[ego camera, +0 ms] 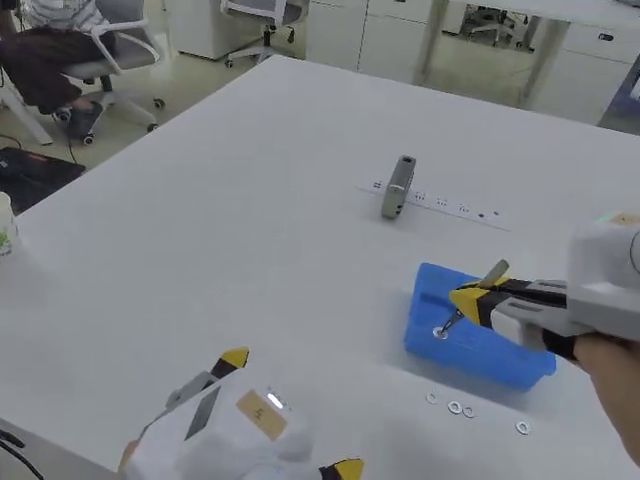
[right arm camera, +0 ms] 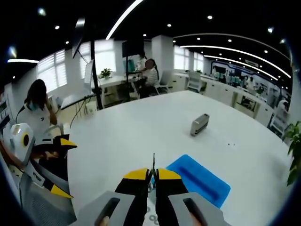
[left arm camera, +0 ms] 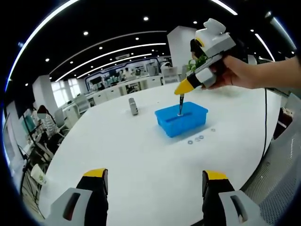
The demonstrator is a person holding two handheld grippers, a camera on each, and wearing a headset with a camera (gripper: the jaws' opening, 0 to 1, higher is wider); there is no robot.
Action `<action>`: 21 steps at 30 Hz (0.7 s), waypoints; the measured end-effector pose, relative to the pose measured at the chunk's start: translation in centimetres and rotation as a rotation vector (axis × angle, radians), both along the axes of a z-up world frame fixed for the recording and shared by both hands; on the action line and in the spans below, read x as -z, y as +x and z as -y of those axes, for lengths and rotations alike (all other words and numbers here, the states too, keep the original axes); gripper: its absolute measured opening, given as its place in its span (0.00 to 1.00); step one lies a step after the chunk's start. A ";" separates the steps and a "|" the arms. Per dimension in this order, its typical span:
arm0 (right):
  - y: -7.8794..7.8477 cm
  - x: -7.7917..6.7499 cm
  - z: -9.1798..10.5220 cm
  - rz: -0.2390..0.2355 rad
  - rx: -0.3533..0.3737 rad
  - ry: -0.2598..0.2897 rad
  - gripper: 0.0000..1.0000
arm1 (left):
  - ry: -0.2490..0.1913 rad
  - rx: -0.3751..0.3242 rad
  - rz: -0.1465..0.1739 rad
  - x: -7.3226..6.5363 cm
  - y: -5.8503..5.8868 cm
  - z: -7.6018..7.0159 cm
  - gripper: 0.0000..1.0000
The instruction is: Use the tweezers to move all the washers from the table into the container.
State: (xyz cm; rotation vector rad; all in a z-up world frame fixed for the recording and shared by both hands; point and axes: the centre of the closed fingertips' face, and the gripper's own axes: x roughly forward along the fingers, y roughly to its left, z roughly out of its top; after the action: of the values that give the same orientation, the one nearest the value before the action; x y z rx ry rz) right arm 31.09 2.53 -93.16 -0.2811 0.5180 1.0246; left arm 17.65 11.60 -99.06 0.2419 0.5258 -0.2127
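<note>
Left tongs (left arm camera: 155, 176) gaping empty, the right tongs (ego camera: 478, 287) are pinching slim metal tweezers (ego camera: 450, 322) over the blue plastic container (ego camera: 500, 355) ahead, small silver washers (ego camera: 461, 409) lying beside; slackening risks dropping the tweezers.

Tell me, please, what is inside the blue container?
The tweezers reach into the container, one washer at their tip. The right gripper covers part of the inside, so more may lie hidden.
</note>
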 end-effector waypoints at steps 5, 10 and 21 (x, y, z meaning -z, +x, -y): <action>0.1 -0.8 0.2 -0.009 0.013 0.031 0.00 | -0.002 -0.003 -0.005 0.1 0.0 -0.1 0.83; 0.4 -1.2 0.2 -0.001 0.016 0.030 0.00 | -0.003 -0.005 -0.006 0.1 0.0 -0.1 0.83; 2.3 -0.1 -0.1 0.003 0.031 0.000 0.01 | -0.022 -0.008 0.001 -0.1 0.0 -0.1 0.86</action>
State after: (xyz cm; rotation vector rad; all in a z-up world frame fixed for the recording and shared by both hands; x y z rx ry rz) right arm 33.38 2.60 -93.06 -0.2736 0.5183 0.9939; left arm 17.68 11.68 -99.00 0.2178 0.5234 -0.2101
